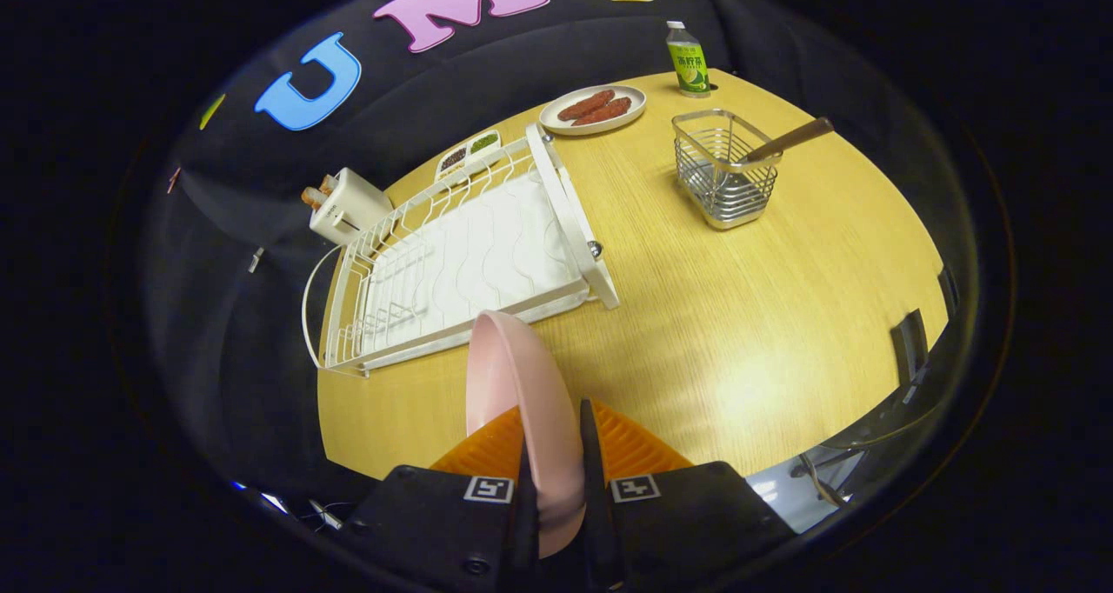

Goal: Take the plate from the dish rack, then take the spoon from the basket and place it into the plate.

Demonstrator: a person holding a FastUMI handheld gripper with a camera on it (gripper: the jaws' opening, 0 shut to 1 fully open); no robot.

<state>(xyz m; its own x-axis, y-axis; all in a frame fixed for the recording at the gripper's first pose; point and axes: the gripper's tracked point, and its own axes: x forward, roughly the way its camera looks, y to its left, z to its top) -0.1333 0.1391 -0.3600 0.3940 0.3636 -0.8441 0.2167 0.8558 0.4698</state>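
A pink plate (513, 384) stands on edge between my fingers, lifted above the wooden table (739, 332). My gripper (554, 454) is shut on the plate's rim. Beyond the plate lies the white dish rack (461, 254), with nothing standing in it. Farther off, to the right of the rack, a wire basket (723, 171) holds a spoon with a brown handle (789, 139) that leans out over the basket's rim. The spoon's bowl is hidden inside the basket.
Behind the rack sit a plate with sausages (593, 109), a green bottle (688, 60), a small divided dish (468, 151) and a white box with sticks (348, 203). Bare tabletop spreads between my fingers and the basket.
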